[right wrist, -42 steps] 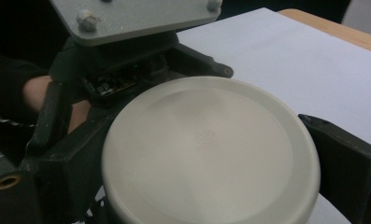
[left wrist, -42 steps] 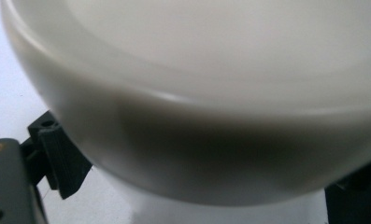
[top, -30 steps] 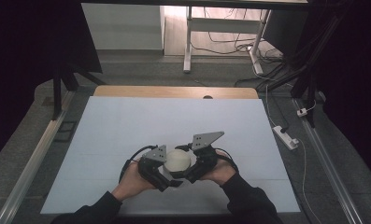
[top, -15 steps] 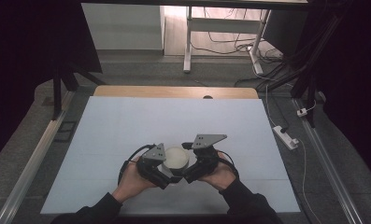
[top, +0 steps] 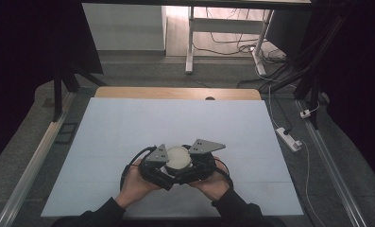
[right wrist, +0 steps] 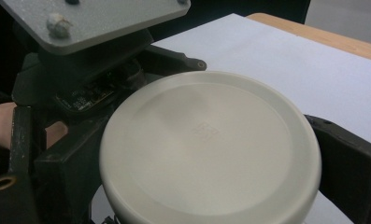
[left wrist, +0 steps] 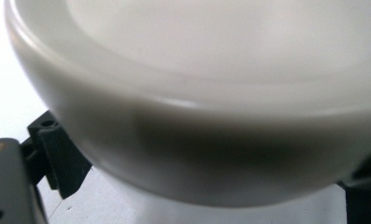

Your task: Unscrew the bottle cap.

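Dim room beyond, with grey floor, trailing cables and a white power strip [top: 289, 138] off to the right; closer in, a wooden table [top: 175, 120] covered by a pale blue-white sheet. Found near the table's front edge, about midway across: a round off-white plastic container with a flat disc lid [top: 178, 159]. Stood upright, lid facing up, with a faint embossed mark at the lid's centre in the right gripper view.

Was flanked by both tools at once. Left gripper [top: 164, 166] came in from the left side and right gripper [top: 194, 163] from the right, each backed by a hand at the near edge. Looked clamped by the right gripper, one black jaw pressed to either side just under the lid's rim. Looked grasped by the left gripper too, lower down, with its jaws at the two sides of the rounded body in the left gripper view. Could not tell whether resting on the sheet or raised just off it.

Lay dead centre between the two grippers, so equally near to both. Judged the next move to hinge on that upright axis: probably a twist of the upper grip against the lower, kept square to the lid to avoid tilting or slipping.
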`<state>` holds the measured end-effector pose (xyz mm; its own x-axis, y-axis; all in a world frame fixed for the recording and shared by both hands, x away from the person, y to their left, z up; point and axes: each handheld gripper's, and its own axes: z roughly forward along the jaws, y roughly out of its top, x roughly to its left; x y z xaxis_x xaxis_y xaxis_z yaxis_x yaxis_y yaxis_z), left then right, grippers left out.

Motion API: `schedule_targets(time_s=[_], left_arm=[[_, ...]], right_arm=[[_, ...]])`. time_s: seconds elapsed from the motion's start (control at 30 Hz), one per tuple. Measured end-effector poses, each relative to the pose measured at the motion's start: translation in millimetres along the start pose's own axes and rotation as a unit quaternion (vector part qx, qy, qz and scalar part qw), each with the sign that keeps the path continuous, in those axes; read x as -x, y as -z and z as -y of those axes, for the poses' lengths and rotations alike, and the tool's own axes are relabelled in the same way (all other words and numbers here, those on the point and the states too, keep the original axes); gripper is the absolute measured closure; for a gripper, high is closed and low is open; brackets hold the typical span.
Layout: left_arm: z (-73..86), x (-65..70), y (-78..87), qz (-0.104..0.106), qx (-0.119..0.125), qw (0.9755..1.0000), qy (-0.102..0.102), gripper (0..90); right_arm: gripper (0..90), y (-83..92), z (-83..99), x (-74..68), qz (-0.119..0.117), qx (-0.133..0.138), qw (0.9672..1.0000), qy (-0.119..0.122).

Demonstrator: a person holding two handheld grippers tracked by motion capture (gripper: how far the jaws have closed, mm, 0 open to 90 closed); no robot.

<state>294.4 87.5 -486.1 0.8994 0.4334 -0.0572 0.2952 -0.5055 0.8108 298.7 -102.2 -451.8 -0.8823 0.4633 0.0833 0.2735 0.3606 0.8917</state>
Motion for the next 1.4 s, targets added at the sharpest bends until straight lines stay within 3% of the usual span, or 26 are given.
schedule_targets(time_s=[0.17,0.33,0.57,0.7,0.77,0.87,1.0,1.17,1.23,1.4], left_arm=[[0.1,-1.9,0.1,0.018,0.000,0.9998,-0.008,7.2],[0.7,-5.4,-0.7,0.058,0.001,0.9981,-0.020,7.2],[1.2,-7.9,-2.1,0.113,-0.005,0.9924,-0.050,7.2],[0.4,-6.9,-2.2,0.130,-0.004,0.9895,-0.063,7.2],[0.3,-6.3,-2.7,0.128,-0.006,0.9896,-0.065,7.2],[0.5,-6.4,-3.3,0.119,-0.008,0.9908,-0.064,7.2],[0.0,-7.7,-0.5,0.098,-0.002,0.9937,-0.054,7.2],[0.2,-10.1,2.7,0.066,0.005,0.9973,-0.033,7.2],[0.4,-10.7,2.9,0.052,0.008,0.9984,-0.020,7.2],[-0.5,-9.3,3.1,0.023,0.002,0.9997,-0.010,7.2]], right_arm=[[6.6,1.5,-0.9,3.1,-0.018,-0.005,0.9998,0.010],[6.7,3.0,-0.3,13.4,-0.075,-0.007,0.9970,0.020],[6.9,4.3,2.2,24.6,-0.158,-0.011,0.9865,0.041],[6.8,5.7,3.4,28.4,-0.195,-0.007,0.9792,0.055],[6.8,6.2,3.9,28.8,-0.202,-0.006,0.9777,0.057],[6.5,5.6,4.3,28.5,-0.195,-0.010,0.9791,0.057],[0.0,7.1,2.8,24.5,-0.161,0.000,0.9857,0.048],[0.0,14.9,-3.6,23.2,-0.118,0.024,0.9924,0.028],[0.0,16.1,-4.7,20.8,-0.095,0.022,0.9949,0.028],[0.0,7.7,-3.6,12.3,-0.047,-0.004,0.9988,0.012]])
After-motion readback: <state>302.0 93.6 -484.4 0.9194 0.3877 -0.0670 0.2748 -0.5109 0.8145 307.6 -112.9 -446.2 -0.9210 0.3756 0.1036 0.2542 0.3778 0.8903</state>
